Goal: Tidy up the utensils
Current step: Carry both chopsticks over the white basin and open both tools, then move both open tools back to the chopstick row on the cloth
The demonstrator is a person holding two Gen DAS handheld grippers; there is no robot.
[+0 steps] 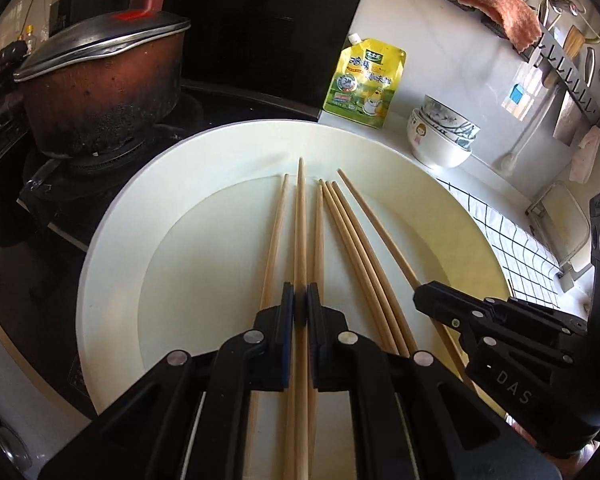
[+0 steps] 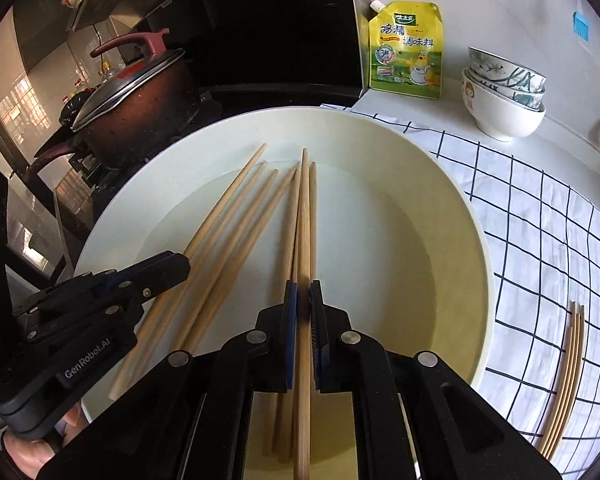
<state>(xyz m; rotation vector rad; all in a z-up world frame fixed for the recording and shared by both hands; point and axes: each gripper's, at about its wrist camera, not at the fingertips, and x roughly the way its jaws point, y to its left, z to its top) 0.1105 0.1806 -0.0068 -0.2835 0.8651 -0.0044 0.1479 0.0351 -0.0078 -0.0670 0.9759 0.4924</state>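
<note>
Two handheld tongs work over a white plate (image 1: 112,240) that fills the centre of both views and holds a loose fan of wooden chopsticks (image 1: 340,248). The left gripper (image 1: 300,304), at lower centre of the left view, is nearly closed on one chopstick (image 1: 300,216) running straight up the frame. The right gripper (image 2: 303,300), at lower centre of the right view, is likewise clamped on a single chopstick (image 2: 305,208). Each tool also appears in the other's view: the right at lower right (image 1: 420,292), the left at lower left (image 2: 180,264); whether either held stick is lifted clear of the plate cannot be judged from these angles. A second bundle (image 2: 568,376) lies on the checked cloth (image 2: 540,220) at the right edge. Behind, a lidded pot (image 1: 100,92) sits upper left, a yellow pouch (image 2: 408,52) and stacked bowls (image 2: 504,96) upper right. The sticks are light, stiff and smooth, so likely to roll or pivot. A hold near the thick end or mid-length, across the narrow section, should steady them best.
</note>
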